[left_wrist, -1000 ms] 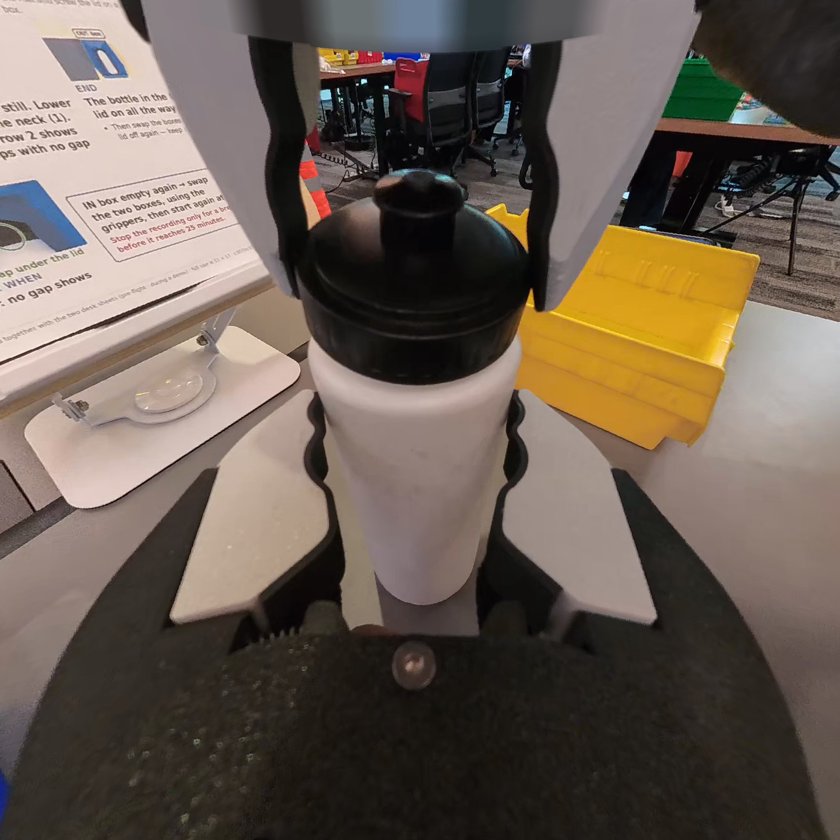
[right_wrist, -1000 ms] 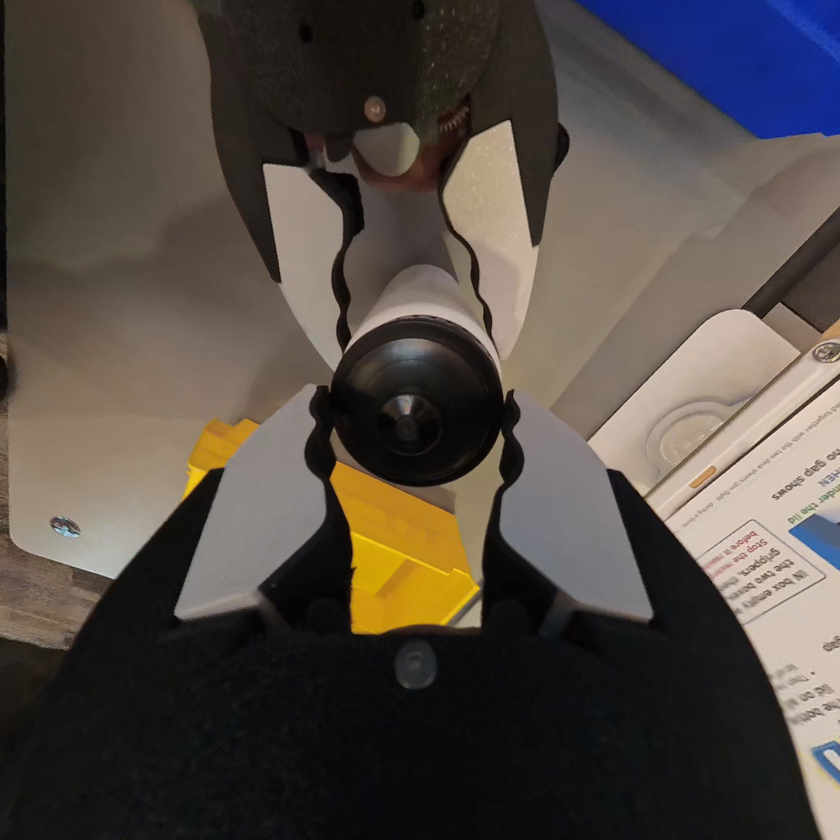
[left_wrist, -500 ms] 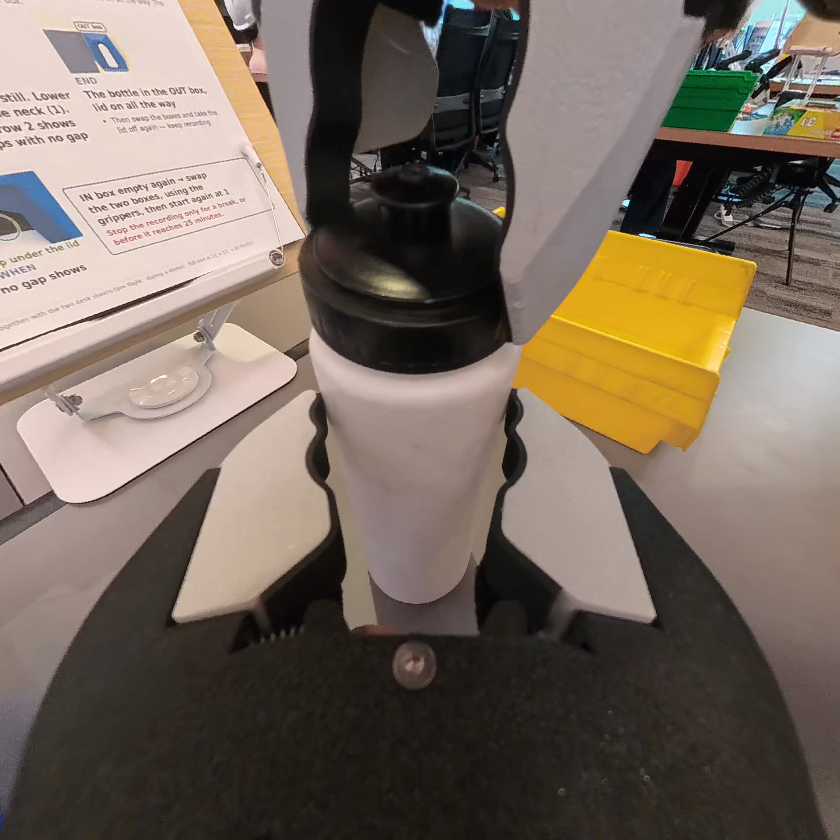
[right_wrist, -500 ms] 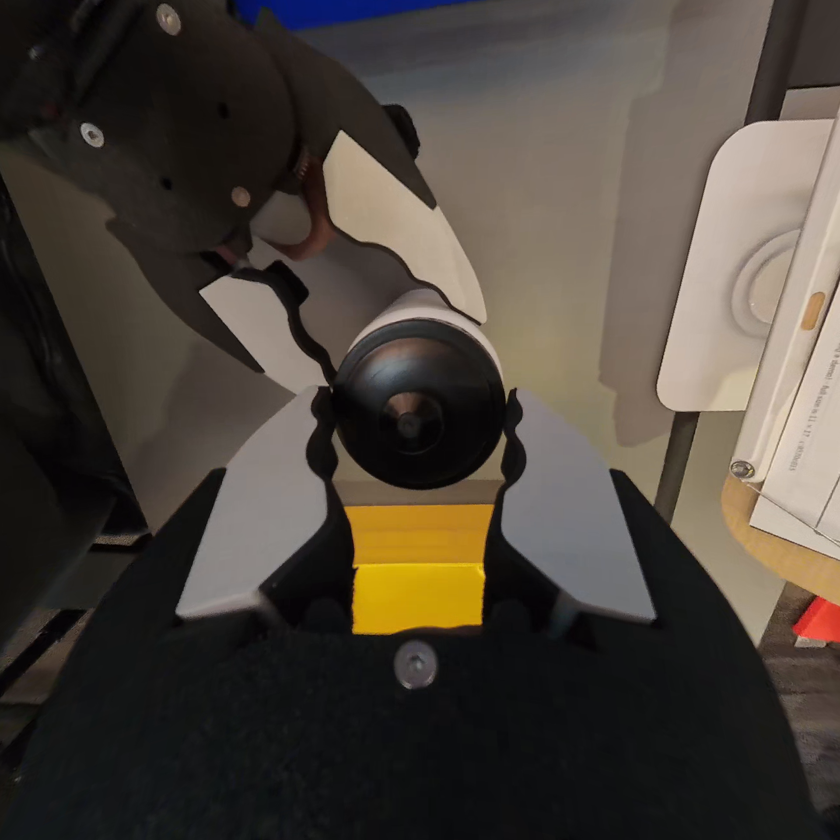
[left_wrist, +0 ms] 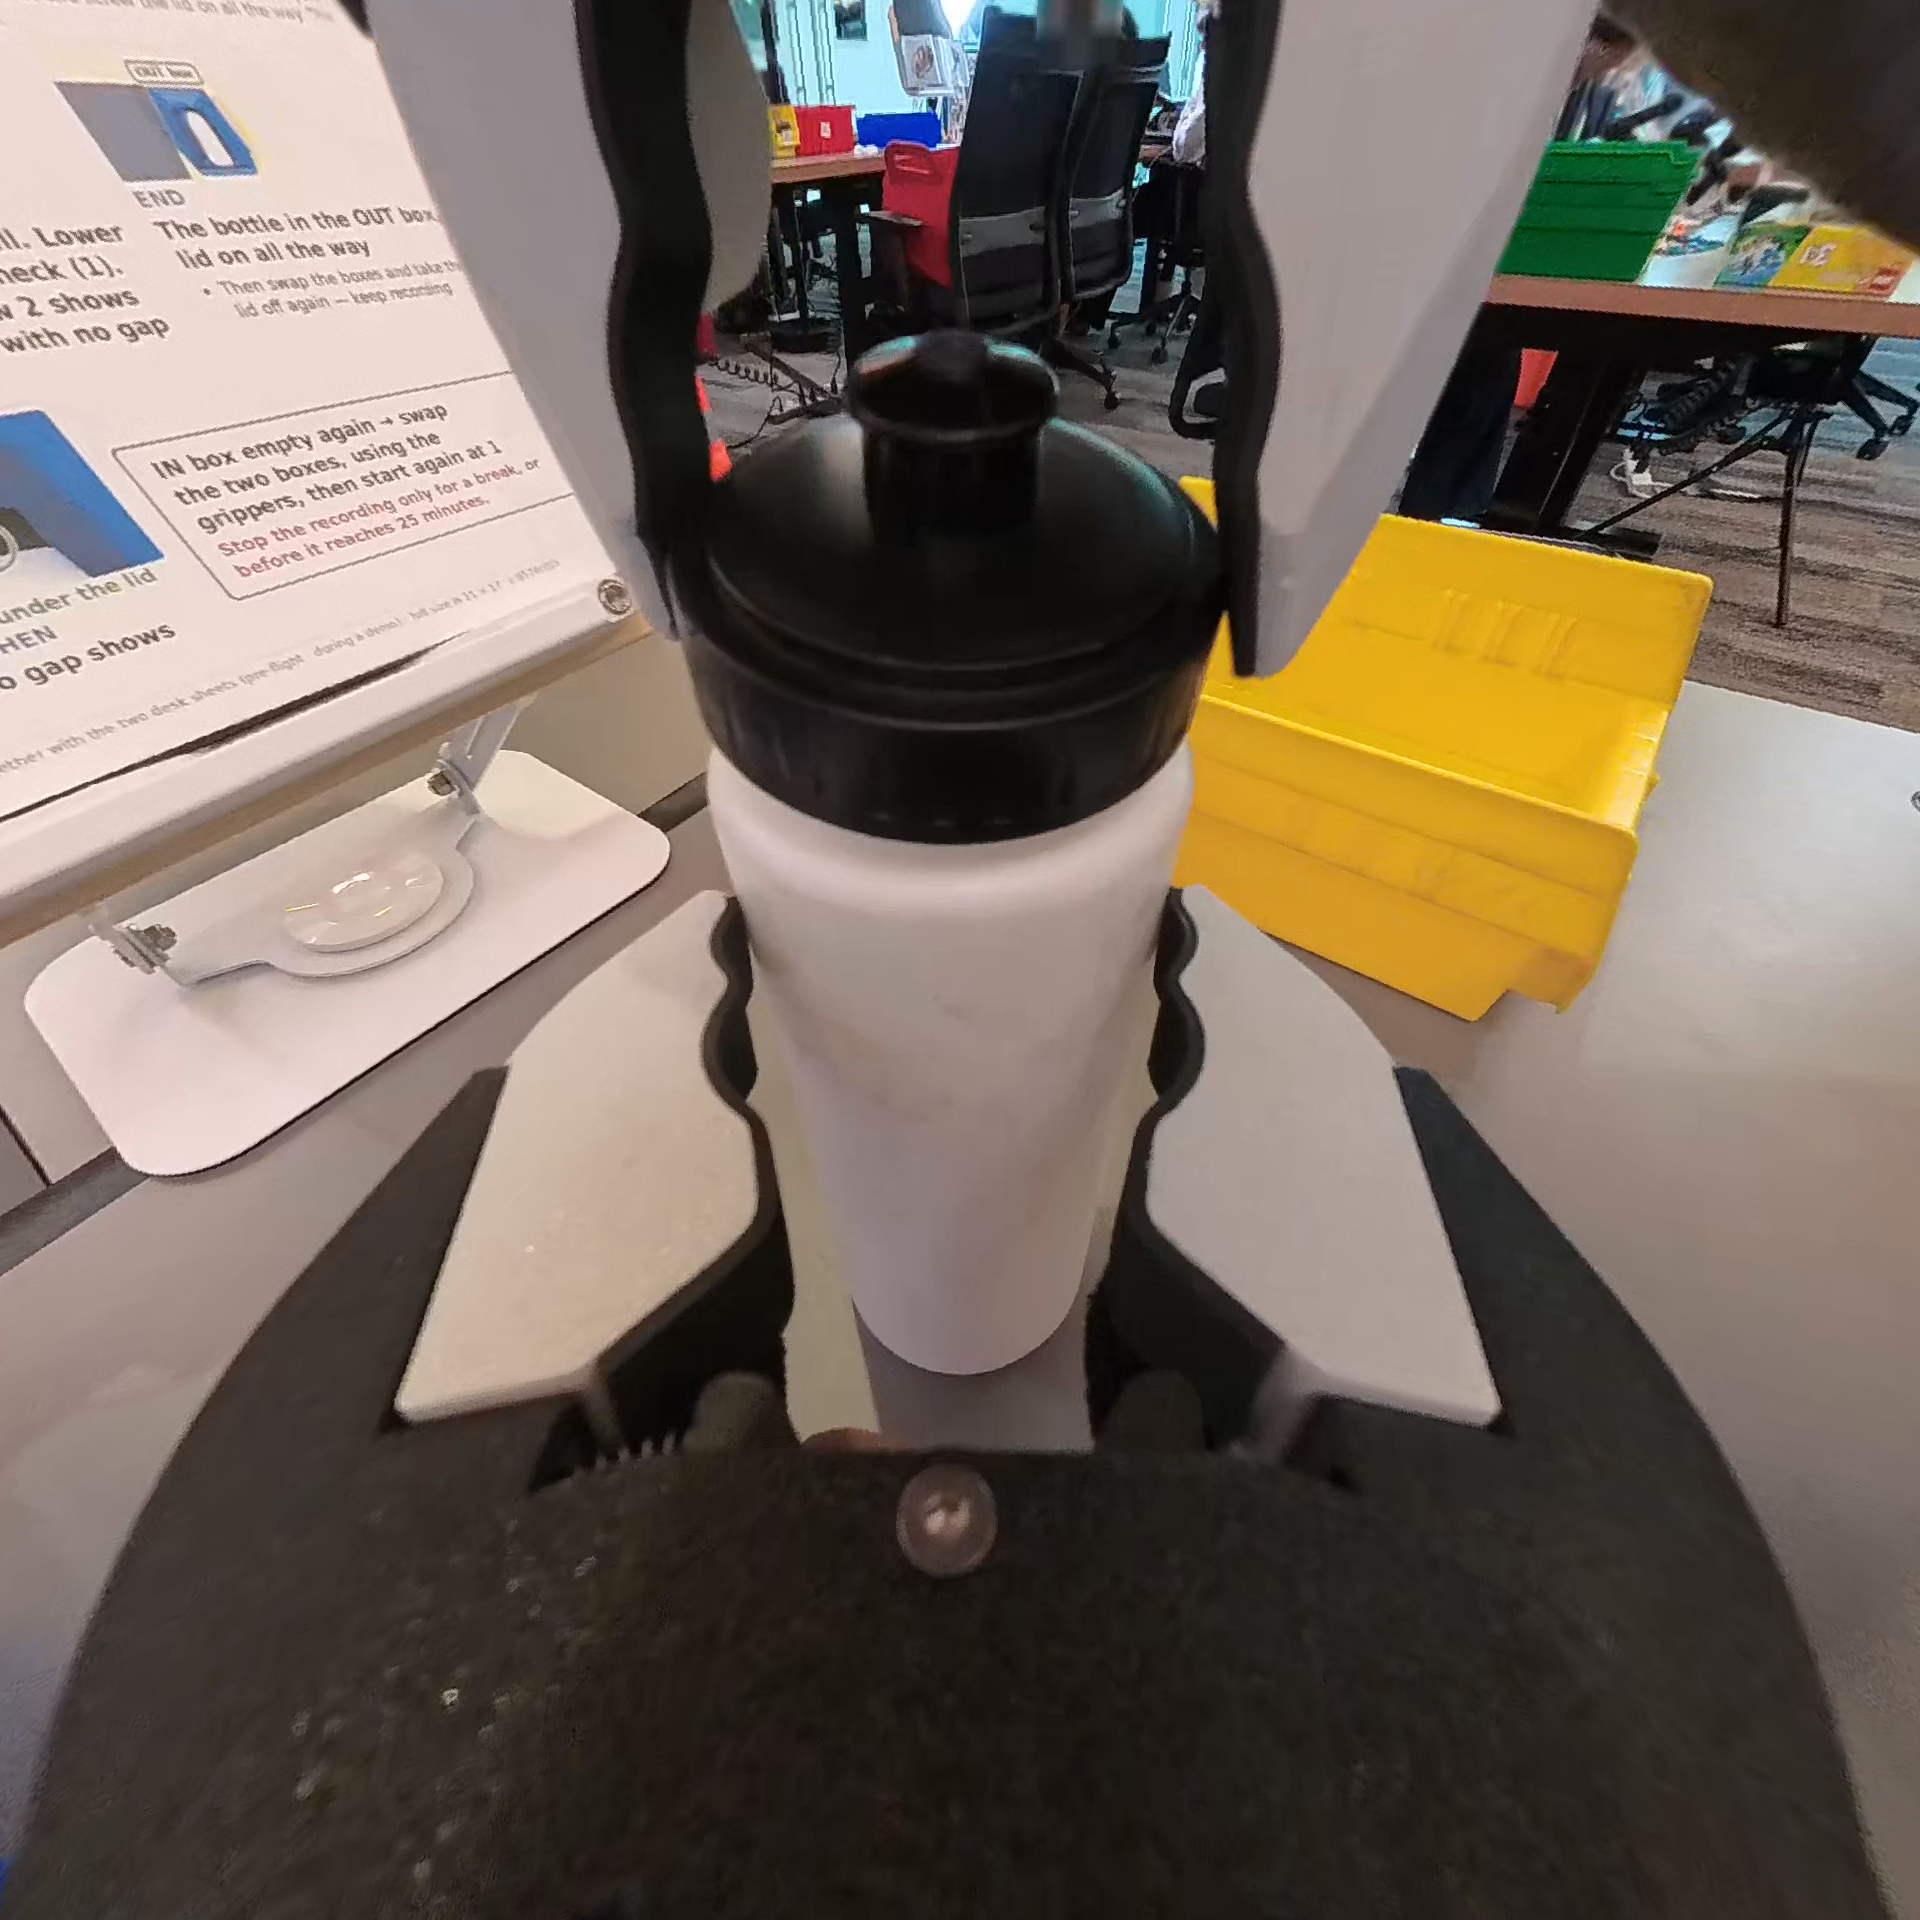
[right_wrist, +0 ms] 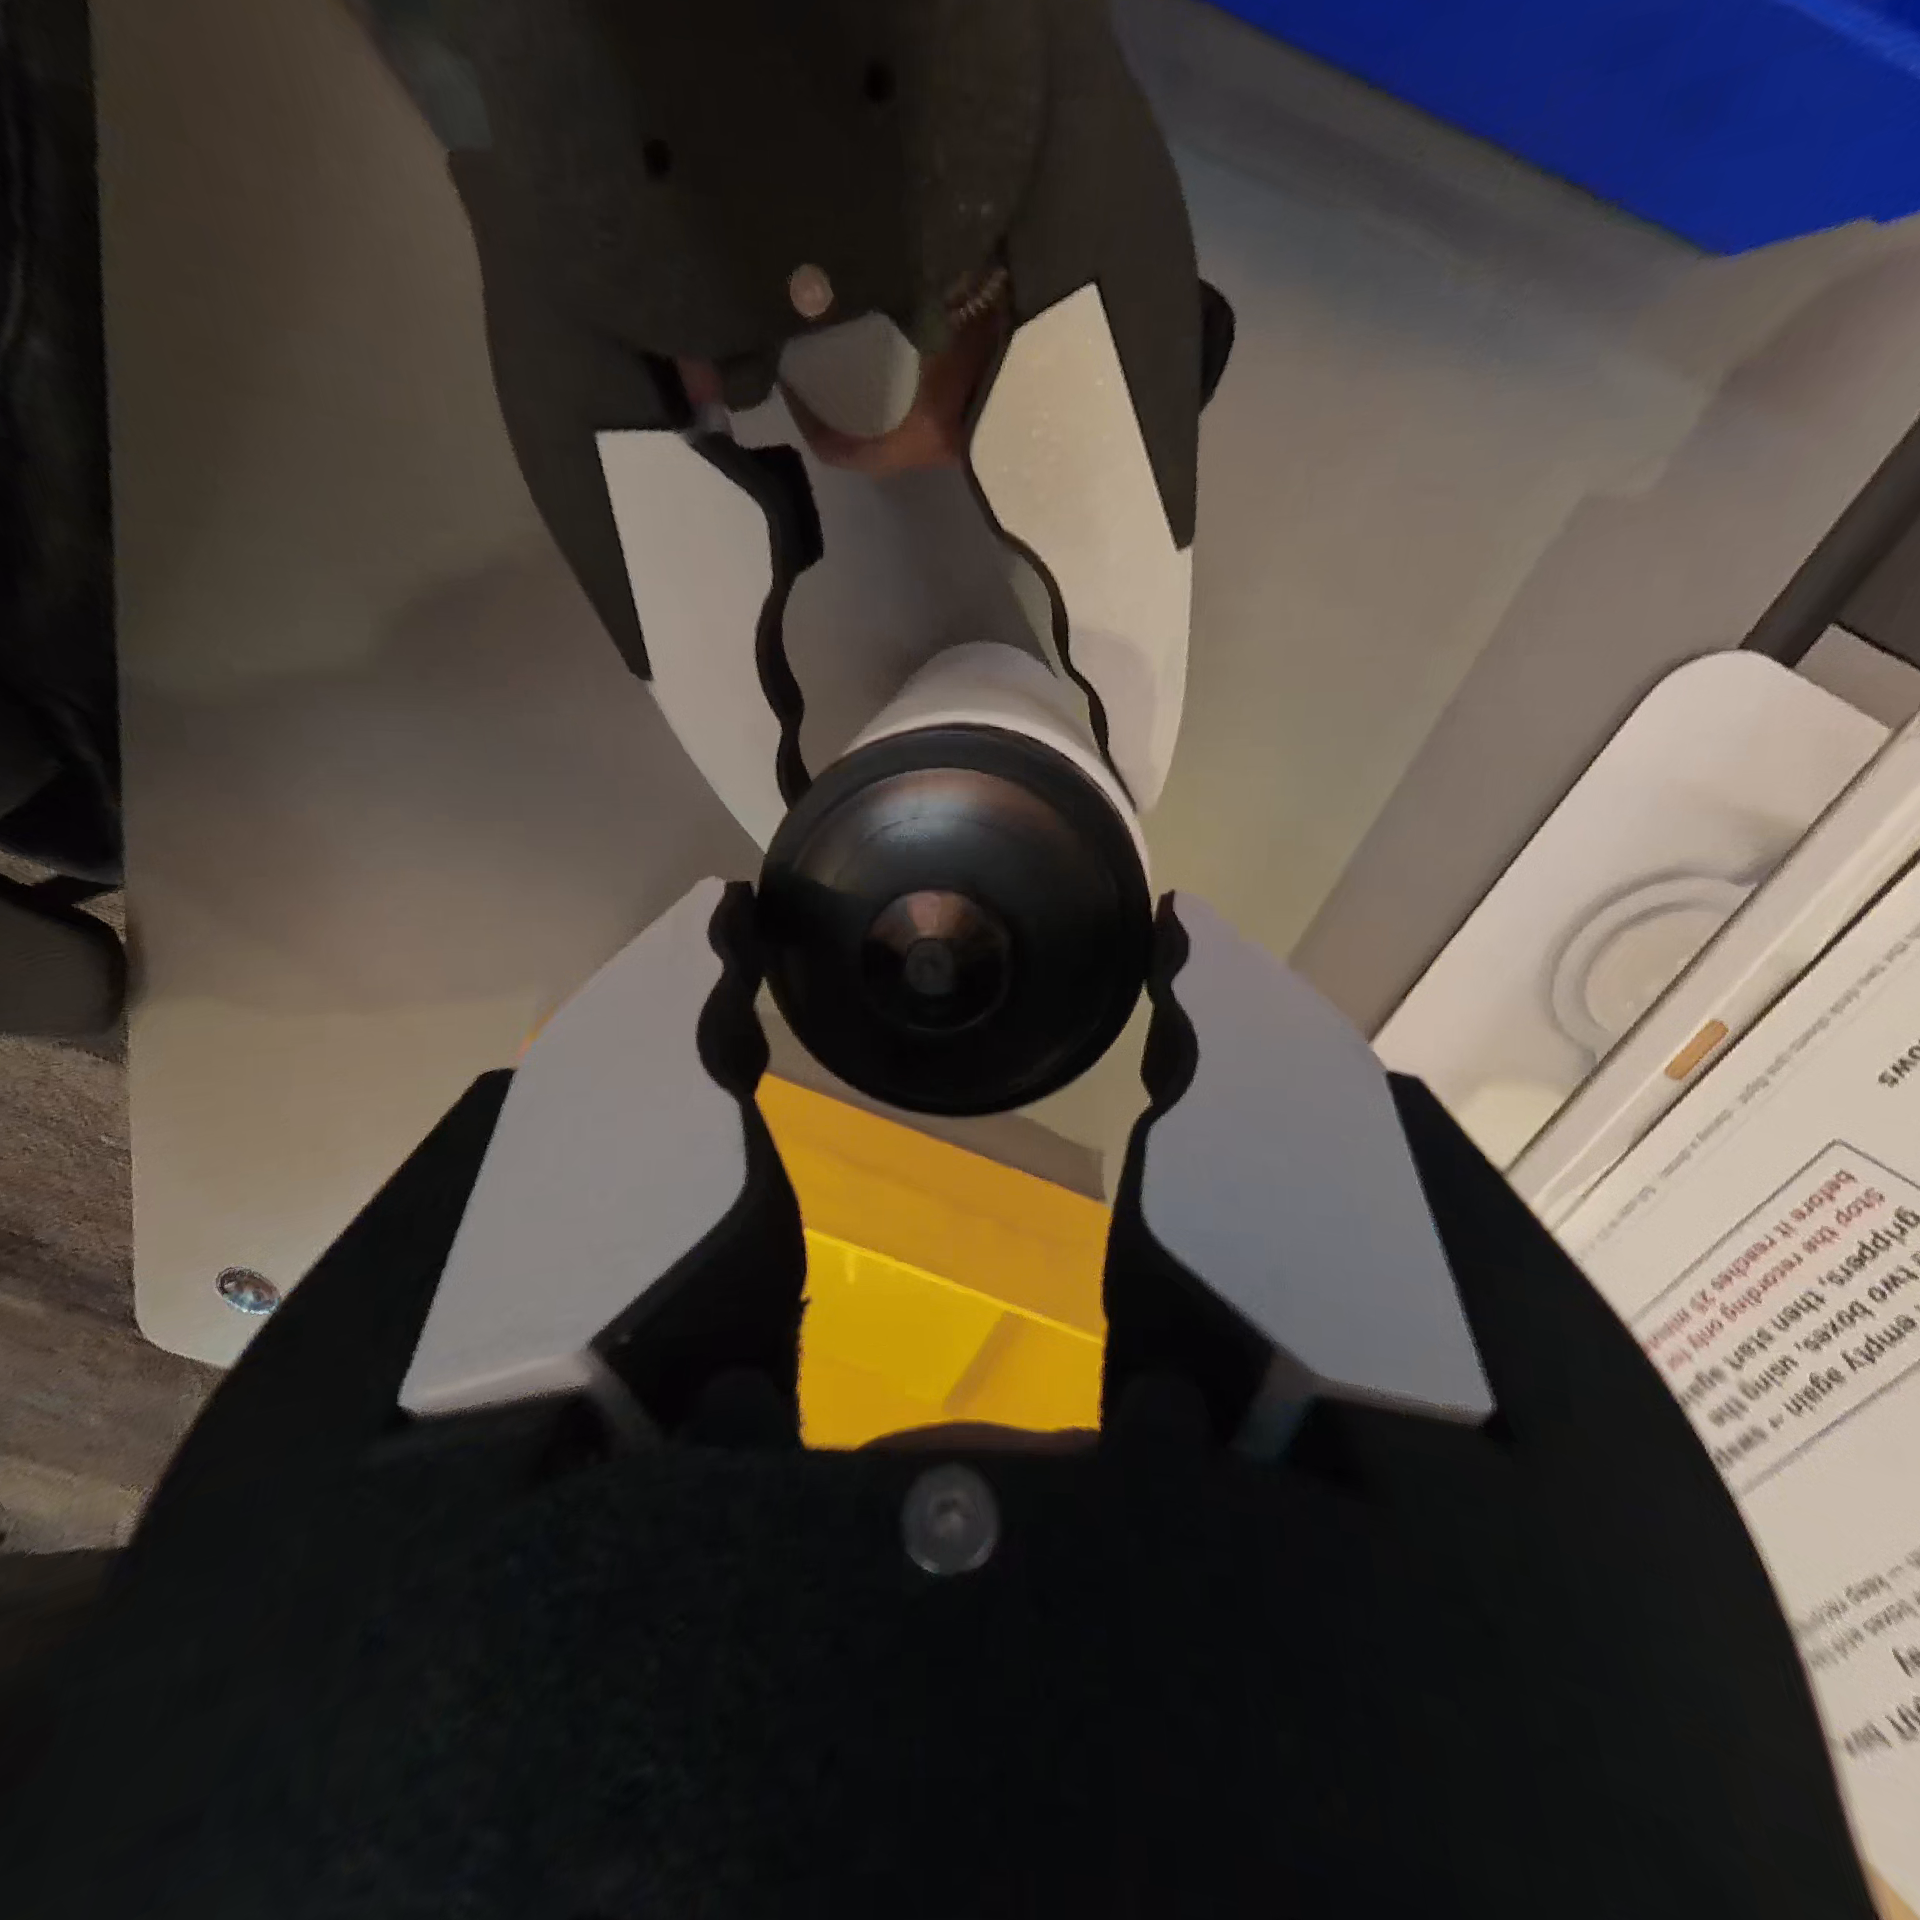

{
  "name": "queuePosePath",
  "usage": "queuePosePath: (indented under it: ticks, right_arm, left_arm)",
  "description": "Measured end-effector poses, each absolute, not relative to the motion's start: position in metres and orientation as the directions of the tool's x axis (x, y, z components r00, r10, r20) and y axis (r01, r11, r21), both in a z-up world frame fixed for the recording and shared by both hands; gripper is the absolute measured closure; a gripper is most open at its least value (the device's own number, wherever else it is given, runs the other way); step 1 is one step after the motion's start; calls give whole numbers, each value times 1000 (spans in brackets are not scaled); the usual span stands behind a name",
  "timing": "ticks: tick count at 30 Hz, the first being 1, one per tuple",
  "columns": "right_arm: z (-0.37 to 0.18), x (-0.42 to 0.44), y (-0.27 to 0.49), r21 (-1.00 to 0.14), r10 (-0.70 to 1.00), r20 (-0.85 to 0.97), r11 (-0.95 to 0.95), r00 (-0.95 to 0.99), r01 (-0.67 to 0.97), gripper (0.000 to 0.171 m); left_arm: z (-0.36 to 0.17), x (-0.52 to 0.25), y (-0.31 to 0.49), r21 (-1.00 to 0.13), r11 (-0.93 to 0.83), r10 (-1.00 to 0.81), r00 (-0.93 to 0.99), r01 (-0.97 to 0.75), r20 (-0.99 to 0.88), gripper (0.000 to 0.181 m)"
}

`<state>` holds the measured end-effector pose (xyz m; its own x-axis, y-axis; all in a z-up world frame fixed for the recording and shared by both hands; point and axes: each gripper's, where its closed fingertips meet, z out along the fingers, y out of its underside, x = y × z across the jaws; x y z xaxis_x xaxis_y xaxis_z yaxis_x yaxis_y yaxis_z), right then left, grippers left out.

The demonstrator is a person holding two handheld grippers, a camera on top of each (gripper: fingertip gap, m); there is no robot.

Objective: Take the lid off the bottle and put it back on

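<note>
Grey desk (left_wrist: 1714, 1195) under everything, office with chairs and tables beyond. Left gripper (left_wrist: 951, 1049) nearest in its own view: both pads pressed against the white bottle (left_wrist: 951, 1039) body, clamped on it, bottle upright and held off the desk. Black lid (left_wrist: 951, 644) sits on the bottle neck, spout up, skirt flush with the white shoulder as far as the left view shows. Right gripper (right_wrist: 951, 977) comes down from above, camera looking straight at the lid top; its 2 fingers (left_wrist: 644, 312) bracket the lid rim, pads touching it on both sides, so closed on the lid.

Past the bottle, to the right in the left view: yellow bin (left_wrist: 1455, 769) on the desk, near but not touching the bottle. To the left: instruction sheet (left_wrist: 260, 395) on a tilted stand with a white base plate (left_wrist: 312, 997). Blue bin (right_wrist: 1662, 94) shows at the top corner of the right view, behind the left gripper. Farther back: a green bin (left_wrist: 1590, 208) on another table.
</note>
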<state>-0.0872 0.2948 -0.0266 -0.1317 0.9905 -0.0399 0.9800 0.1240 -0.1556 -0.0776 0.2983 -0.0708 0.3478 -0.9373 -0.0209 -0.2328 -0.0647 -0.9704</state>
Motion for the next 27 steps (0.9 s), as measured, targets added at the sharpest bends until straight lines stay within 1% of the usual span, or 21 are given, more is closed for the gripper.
queuePosePath:
  ticks: [3, 6, 13, 17, 27]
  right_arm:
    - [-26, -88, 296, -225, 989, -75, 105, -125, 969, 100]
    - [-27, -86, 296, -264, 988, -81, 104, -129, 959, 100]
    - [-27, -86, 296, -319, 987, -69, 117, -147, 940, 100]
    - [-27, -87, 296, -364, 988, -80, 93, -130, 927, 100]
    - [-26, -87, 296, -433, 991, -103, 36, -89, 901, 100]
  left_arm:
    - [-71, -78, 298, -970, -64, -938, 346, -233, -21, 106]
    - [-71, -77, 298, -970, -63, -939, 344, -234, -22, 106]
    - [-71, -77, 298, -970, -64, -940, 340, -236, -20, 106]
    - [-71, -77, 298, -970, -68, -940, 340, -235, -17, 106]
    - [-71, -77, 298, -969, -63, -942, 336, -238, -22, 106]
